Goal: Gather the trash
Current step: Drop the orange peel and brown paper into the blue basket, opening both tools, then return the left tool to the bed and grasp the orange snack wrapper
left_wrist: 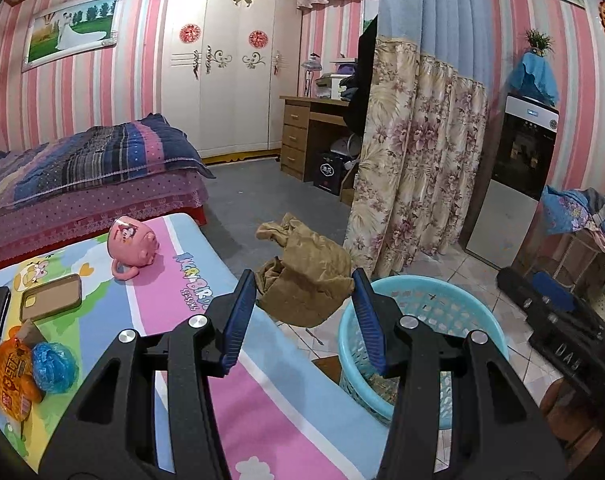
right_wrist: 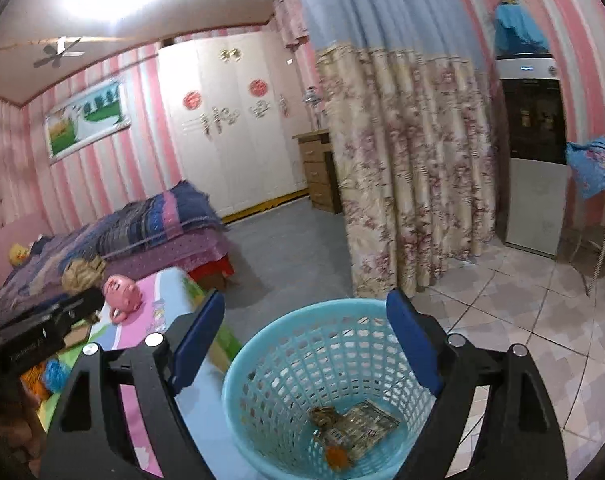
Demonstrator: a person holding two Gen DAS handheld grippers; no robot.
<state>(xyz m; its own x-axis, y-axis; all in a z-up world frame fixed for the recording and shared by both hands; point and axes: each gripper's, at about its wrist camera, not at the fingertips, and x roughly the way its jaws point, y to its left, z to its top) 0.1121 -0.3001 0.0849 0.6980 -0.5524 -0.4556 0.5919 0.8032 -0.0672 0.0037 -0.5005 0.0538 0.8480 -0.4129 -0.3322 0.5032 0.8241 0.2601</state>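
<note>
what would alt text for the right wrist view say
The open right gripper hovers over a turquoise basket on the floor with wrappers at its bottom. A table with a pink mug is at left, a bed and curtain behind.

Brown bag (left_wrist: 306, 280), seemingly above basket (left_wrist: 454, 292)

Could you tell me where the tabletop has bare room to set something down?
The pink stripe between the pink mug and the near edge is free. The left corner is crowded: phone case, orange wrapper, blue ball.
</note>
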